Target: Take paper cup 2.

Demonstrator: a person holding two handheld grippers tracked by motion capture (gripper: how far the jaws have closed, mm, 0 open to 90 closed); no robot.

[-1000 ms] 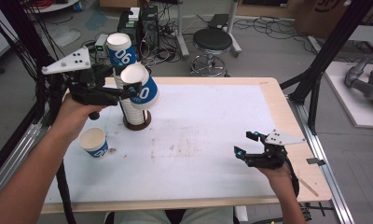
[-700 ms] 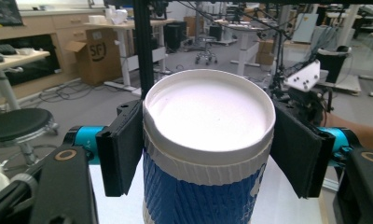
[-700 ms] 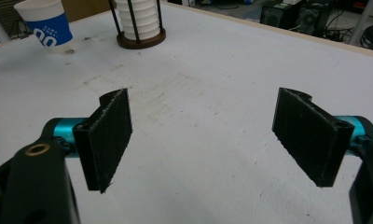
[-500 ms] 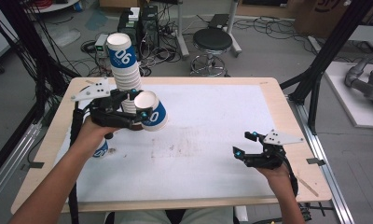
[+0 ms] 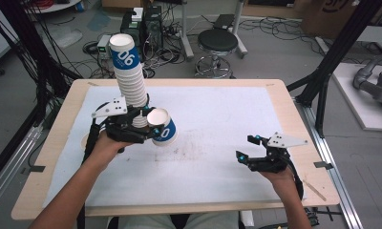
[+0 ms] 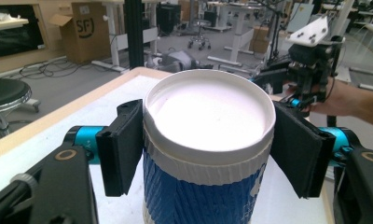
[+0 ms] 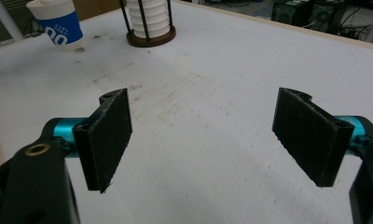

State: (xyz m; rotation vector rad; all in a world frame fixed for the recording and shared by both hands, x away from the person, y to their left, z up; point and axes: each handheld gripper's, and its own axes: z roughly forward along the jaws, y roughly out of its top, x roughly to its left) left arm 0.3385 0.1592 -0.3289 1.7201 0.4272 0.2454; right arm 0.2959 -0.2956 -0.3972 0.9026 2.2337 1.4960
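My left gripper (image 5: 148, 131) is shut on a blue-and-white paper cup (image 5: 164, 130), which hangs tilted just in front of the stack's foot. In the left gripper view the black pads (image 6: 124, 144) press both sides of that cup (image 6: 208, 140) below its white rim. A tall leaning stack of the same cups (image 5: 130, 78) rises from a holder at the table's back left. My right gripper (image 5: 246, 149) rests low at the front right, open, with nothing between its pads (image 7: 107, 135).
A single cup (image 7: 56, 25) stands on the white mat (image 5: 217, 119) left of the stack's round wooden base (image 7: 149, 35). Stains mark the mat's middle. In the left gripper view the other hand's gripper (image 6: 310, 60) shows beyond the cup. A stool (image 5: 217, 43) stands behind the table.
My left hand has come down and to the right with the cup, from beside the stack to low over the mat. The right gripper has stayed where it was.
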